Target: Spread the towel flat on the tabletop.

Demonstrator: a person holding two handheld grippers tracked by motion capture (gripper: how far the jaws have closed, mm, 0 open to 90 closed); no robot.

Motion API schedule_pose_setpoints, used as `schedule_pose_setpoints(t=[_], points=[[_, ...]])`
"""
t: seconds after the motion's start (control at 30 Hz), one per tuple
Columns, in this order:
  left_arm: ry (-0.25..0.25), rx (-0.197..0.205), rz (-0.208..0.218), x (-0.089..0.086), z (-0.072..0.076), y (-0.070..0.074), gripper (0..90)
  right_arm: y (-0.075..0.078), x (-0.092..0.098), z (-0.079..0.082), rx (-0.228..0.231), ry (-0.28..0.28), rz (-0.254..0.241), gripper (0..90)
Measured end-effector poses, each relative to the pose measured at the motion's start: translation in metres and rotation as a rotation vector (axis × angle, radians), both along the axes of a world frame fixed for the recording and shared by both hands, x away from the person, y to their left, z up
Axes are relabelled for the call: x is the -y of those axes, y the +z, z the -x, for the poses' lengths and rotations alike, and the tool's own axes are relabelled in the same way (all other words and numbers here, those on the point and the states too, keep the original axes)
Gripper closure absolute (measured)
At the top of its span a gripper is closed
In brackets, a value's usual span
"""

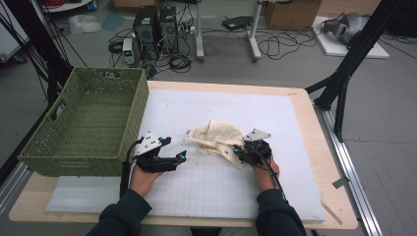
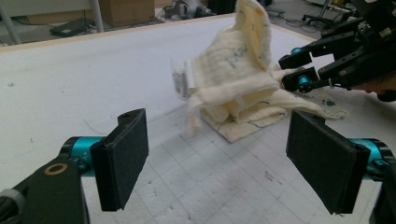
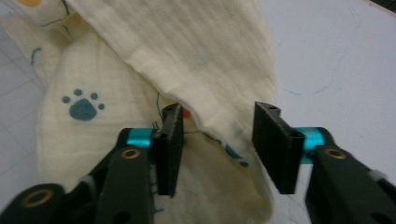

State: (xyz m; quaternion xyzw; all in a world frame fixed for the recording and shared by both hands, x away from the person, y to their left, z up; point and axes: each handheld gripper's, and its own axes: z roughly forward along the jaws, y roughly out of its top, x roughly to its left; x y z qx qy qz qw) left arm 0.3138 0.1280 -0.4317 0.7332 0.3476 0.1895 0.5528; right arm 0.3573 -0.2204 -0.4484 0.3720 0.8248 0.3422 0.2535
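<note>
Cream muslin cloth (image 1: 219,139) w/ blue paw prints sits crumpled mid-mat, on the white grid mat (image 1: 196,191). Right gripper (image 3: 217,140) is at its edge, jaws partly open w/ a fold between them, pads not pinching yet. Left gripper (image 2: 229,154) wide open, empty, near the green wicker basket (image 1: 88,128).

Left gripper (image 1: 173,149): I hold it low over the table, jaws level and spread wide, nothing between the pads (image 2: 122,156).
Right gripper (image 1: 239,152): I point it forward and down; jaws partly closed, a gap still between them.
Forearms: both enter from the bottom edge, sleeves dark, hands wrapped round the gripper bodies.
</note>
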Motion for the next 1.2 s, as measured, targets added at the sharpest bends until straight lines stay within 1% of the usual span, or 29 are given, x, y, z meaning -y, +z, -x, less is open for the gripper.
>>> schedule_pose_setpoints(t=[0.03, 0.07, 0.1, 0.13, 0.17, 0.2, 0.23, 0.27, 0.37, 0.43, 0.53, 0.57, 0.6, 0.67, 0.7, 0.73, 0.77, 0.8, 0.83, 0.87, 0.9, 0.93, 0.97, 1.0, 1.03, 1.07, 1.1, 1.13, 1.2], points=[[0.001, -0.003, 0.002, -0.001, -0.001, 0.000, 22.1, 0.000, 0.002, 0.001, -0.015, 0.014, -0.006, 67.6], [0.006, -0.008, 0.009, -0.002, -0.002, -0.001, 22.3, 0.002, 0.003, 0.003, -0.039, 0.036, -0.004, 79.3], [0.006, -0.008, 0.009, -0.002, -0.002, -0.001, 22.3, 0.002, 0.003, 0.003, -0.039, 0.036, -0.004, 79.3], [0.009, -0.007, 0.011, -0.002, -0.001, -0.001, 22.3, 0.003, 0.003, 0.005, -0.048, 0.042, 0.002, 83.8], [0.008, -0.005, 0.010, -0.003, -0.001, 0.000, 22.5, 0.004, 0.003, 0.007, -0.053, 0.046, 0.004, 86.2], [0.008, -0.002, 0.008, -0.004, -0.001, 0.000, 23.5, 0.008, 0.004, 0.013, -0.057, 0.065, -0.003, 87.0], [0.010, 0.001, 0.010, -0.004, -0.001, 0.001, 23.5, 0.008, 0.004, 0.013, -0.057, 0.065, -0.003, 87.0], [0.013, 0.001, 0.011, -0.005, -0.001, 0.001, 23.8, 0.010, 0.005, 0.018, -0.058, 0.074, -0.005, 87.1], [0.021, -0.006, 0.014, -0.006, -0.002, 0.000, 23.9, 0.018, 0.009, 0.033, -0.059, 0.109, -0.004, 87.1], [0.022, -0.007, 0.015, -0.007, -0.002, 0.000, 24.2, 0.025, 0.015, 0.047, -0.073, 0.131, -0.008, 87.1], [0.022, -0.006, 0.017, -0.007, -0.002, 0.000, 24.5, 0.033, 0.027, 0.065, -0.071, 0.130, -0.020, 87.1], [0.022, -0.008, 0.016, -0.006, -0.002, 0.000, 24.5, 0.034, 0.039, 0.074, -0.082, 0.105, -0.016, 86.8], [0.022, -0.010, 0.015, -0.006, -0.002, 0.000, 24.5, 0.034, 0.039, 0.074, -0.082, 0.105, -0.016, 86.8], [0.020, -0.011, 0.014, -0.006, -0.002, -0.001, 24.6, 0.031, 0.050, 0.078, -0.087, 0.053, 0.022, 82.5], [0.021, -0.011, 0.014, -0.005, -0.002, -0.001, 24.6, 0.030, 0.055, 0.079, -0.090, 0.036, 0.024, 78.0], [0.021, -0.009, 0.015, -0.005, -0.003, -0.001, 24.8, 0.030, 0.060, 0.080, -0.093, 0.018, -0.002, 65.9], [0.021, -0.010, 0.015, -0.005, -0.003, -0.001, 24.8, 0.030, 0.060, 0.080, -0.093, 0.018, -0.002, 65.9], [0.023, -0.011, 0.019, -0.005, -0.003, -0.001, 24.8, 0.031, 0.060, 0.079, -0.097, 0.034, -0.033, 59.6], [0.022, -0.013, 0.021, -0.005, -0.004, -0.002, 24.8, 0.033, 0.058, 0.079, -0.093, 0.046, -0.057, 56.2], [0.020, -0.013, 0.022, -0.005, -0.004, -0.002, 24.8, 0.036, 0.054, 0.079, -0.077, 0.070, -0.064, 53.2], [0.022, -0.017, 0.023, -0.005, -0.004, -0.002, 24.8, 0.043, 0.043, 0.078, -0.034, 0.103, -0.070, 47.5], [0.023, -0.017, 0.025, -0.005, -0.005, -0.002, 24.8, 0.043, 0.043, 0.078, -0.034, 0.103, -0.070, 47.5], [0.023, -0.016, 0.023, -0.005, -0.005, -0.002, 24.8, 0.046, 0.037, 0.078, -0.018, 0.121, -0.079, 46.5], [0.023, -0.016, 0.024, -0.005, -0.005, -0.002, 24.8, 0.049, 0.030, 0.077, -0.004, 0.145, -0.088, 46.1], [0.021, -0.016, 0.023, -0.005, -0.005, -0.002, 24.8, 0.052, 0.017, 0.074, 0.023, 0.184, -0.080, 46.1], [0.021, -0.016, 0.025, -0.005, -0.005, -0.002, 24.8, 0.052, 0.017, 0.074, 0.023, 0.184, -0.080, 46.1], [0.020, -0.016, 0.026, -0.005, -0.005, -0.002, 24.8, 0.050, 0.006, 0.071, 0.019, 0.216, -0.054, 47.6], [0.018, -0.016, 0.027, -0.005, -0.005, -0.002, 24.8, 0.050, 0.006, 0.071, 0.019, 0.216, -0.054, 47.6], [0.016, -0.015, 0.027, -0.005, -0.005, -0.002, 24.8, 0.046, -0.001, 0.067, 0.004, 0.241, -0.042, 49.5]])
